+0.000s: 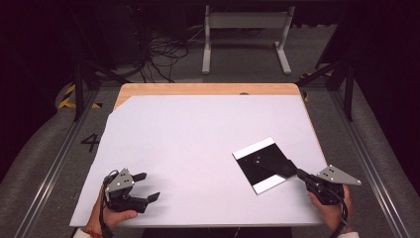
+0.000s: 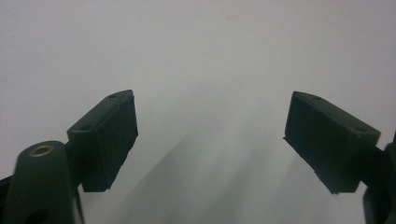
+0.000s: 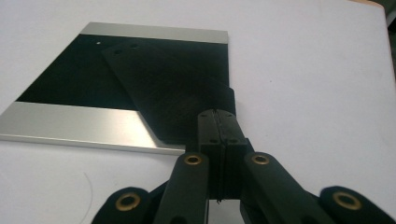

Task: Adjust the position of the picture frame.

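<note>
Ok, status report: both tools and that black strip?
Right tool shut on black strip, strip lying across the black-and-silver plate. Left tool open, idle over the white table. Nothing in the way.

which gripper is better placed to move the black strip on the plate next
Right. The right gripper is shut on the black strip, which lies across the plate. The left gripper is open, holds nothing, and sits far off at the table's near left.

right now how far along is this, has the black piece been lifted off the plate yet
Done: the right gripper is shut on the edge of the thin black piece. In hand: that piece lies across the black plate with silver ends, and whether it has lifted is unclear. Left: carrying it off. The left gripper is open over the white table cover.
</note>
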`<action>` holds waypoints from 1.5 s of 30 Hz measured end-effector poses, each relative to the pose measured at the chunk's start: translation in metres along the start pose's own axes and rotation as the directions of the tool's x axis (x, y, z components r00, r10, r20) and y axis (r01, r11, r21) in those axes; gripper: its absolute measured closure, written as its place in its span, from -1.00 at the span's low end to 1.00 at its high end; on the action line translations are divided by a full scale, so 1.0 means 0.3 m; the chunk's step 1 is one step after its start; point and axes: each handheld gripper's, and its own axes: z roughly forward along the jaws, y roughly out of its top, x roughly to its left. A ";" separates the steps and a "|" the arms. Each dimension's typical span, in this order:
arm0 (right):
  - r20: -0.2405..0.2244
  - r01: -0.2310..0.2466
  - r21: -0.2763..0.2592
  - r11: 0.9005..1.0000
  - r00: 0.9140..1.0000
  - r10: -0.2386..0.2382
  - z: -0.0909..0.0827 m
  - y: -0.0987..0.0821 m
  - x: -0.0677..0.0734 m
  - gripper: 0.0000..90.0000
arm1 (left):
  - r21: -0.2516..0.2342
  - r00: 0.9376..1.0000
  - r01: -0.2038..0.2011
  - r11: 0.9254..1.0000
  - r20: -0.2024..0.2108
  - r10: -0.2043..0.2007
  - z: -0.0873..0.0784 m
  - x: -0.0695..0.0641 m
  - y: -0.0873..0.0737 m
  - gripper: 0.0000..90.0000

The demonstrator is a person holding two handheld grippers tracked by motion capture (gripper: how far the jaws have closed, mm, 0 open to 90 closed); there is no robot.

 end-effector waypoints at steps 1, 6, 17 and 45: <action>0.006 -0.003 0.001 1.000 1.000 0.003 0.001 0.002 -0.002 1.00 | 0.007 1.000 -0.010 1.000 -0.013 0.010 0.005 -0.003 0.007 -0.54; 0.020 -0.036 0.019 0.999 0.999 0.035 0.009 0.007 -0.023 1.00 | 0.008 0.997 -0.065 0.998 -0.033 0.065 0.014 -0.015 0.021 -0.20; 0.049 -0.063 0.049 0.997 0.997 0.061 0.045 0.033 -0.067 1.00 | 0.028 0.996 -0.076 0.997 -0.033 0.077 0.035 -0.008 0.029 0.22; -0.023 -0.070 0.154 0.986 0.997 0.074 0.111 0.054 -0.071 1.00 | 0.115 0.993 -0.100 0.988 0.078 0.091 0.109 -0.024 0.066 0.88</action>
